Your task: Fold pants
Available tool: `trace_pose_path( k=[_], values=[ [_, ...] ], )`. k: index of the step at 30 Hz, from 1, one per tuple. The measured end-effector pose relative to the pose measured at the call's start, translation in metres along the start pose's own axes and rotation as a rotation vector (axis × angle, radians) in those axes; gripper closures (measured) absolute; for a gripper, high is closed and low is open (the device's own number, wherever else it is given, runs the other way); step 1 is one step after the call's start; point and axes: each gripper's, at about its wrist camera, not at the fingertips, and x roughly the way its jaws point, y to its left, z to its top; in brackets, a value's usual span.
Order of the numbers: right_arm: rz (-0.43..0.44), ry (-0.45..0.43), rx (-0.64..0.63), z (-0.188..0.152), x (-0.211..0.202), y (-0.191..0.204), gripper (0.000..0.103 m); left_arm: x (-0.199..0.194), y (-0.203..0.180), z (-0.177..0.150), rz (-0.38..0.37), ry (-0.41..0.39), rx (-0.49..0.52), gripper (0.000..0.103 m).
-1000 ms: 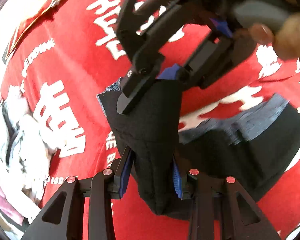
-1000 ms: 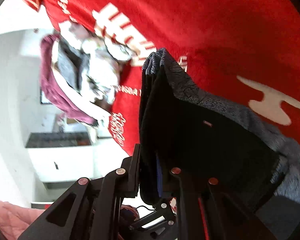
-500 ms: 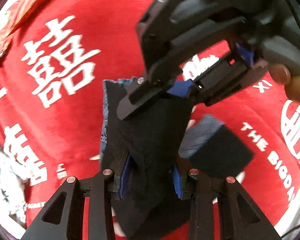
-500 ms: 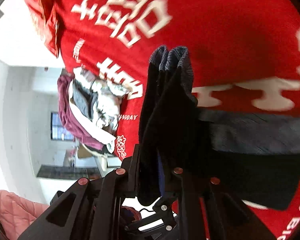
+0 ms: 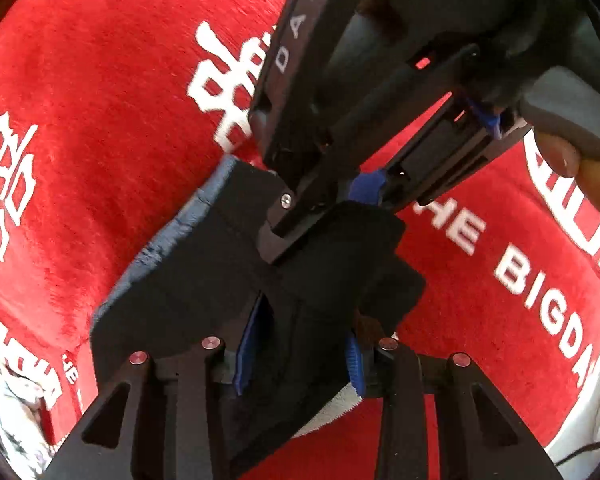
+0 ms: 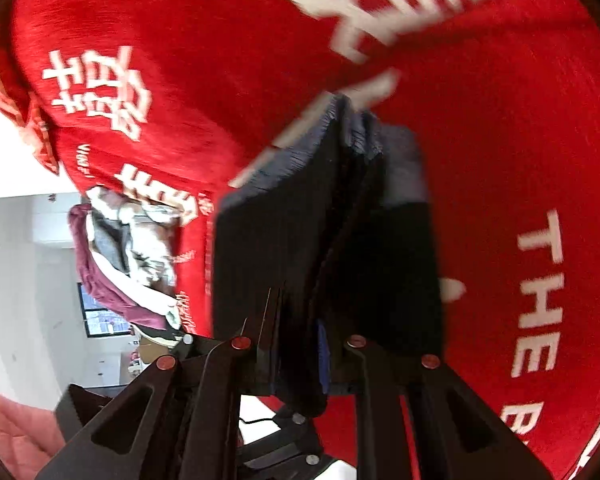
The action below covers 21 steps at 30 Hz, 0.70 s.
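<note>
The dark navy pants (image 5: pixel 204 280) are bunched and folded, held up over a red cloth with white characters (image 5: pixel 100 100). My left gripper (image 5: pixel 300 348) is shut on a thick fold of the pants. My right gripper (image 5: pixel 324 216) comes in from the upper right in the left wrist view and is shut on the pants' upper edge, close to the left one. In the right wrist view my right gripper (image 6: pixel 300 356) clamps the pants (image 6: pixel 340 240), which hang in folded layers in front of the camera.
A pile of other clothes, maroon, white and grey (image 6: pixel 120 248), lies at the cloth's left edge. The red cloth (image 6: pixel 500 140) covers the whole work surface. A white room and a window (image 6: pixel 100 316) show beyond the edge.
Both grippers have carried the pants across the red cloth and lower toward it. The hanging end has gathered under the held part. Both grips have stayed shut.
</note>
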Motion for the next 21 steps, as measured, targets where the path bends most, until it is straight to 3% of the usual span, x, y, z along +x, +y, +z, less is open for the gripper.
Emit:
trace_pose_path(
  k=[5,7,9,14,17,21],
  values=[
    [-0.002,-0.019,0.052,-0.005,0.004,-0.03,0.08,0.001,0.0,-0.001,-0.015,0.02,0.021,0.057],
    [0.0,-0.024,0.066,-0.005,0.004,-0.032,0.08,-0.003,0.01,-0.002,-0.053,0.036,-0.004,0.04],
    [-0.019,-0.029,0.061,-0.007,0.001,-0.028,0.08,-0.012,0.024,-0.008,-0.087,0.039,-0.037,0.029],
    [-0.167,-0.037,0.015,-0.012,-0.004,-0.012,0.077,-0.035,0.054,-0.025,-0.124,0.036,-0.095,0.029],
    [-0.29,-0.053,-0.043,-0.017,-0.007,-0.001,0.074,-0.031,0.087,-0.037,-0.183,0.098,-0.237,0.029],
    [-0.424,-0.057,-0.106,-0.026,0.0,0.009,0.069,-0.014,0.116,-0.051,-0.199,0.213,-0.398,0.029]
  ],
)
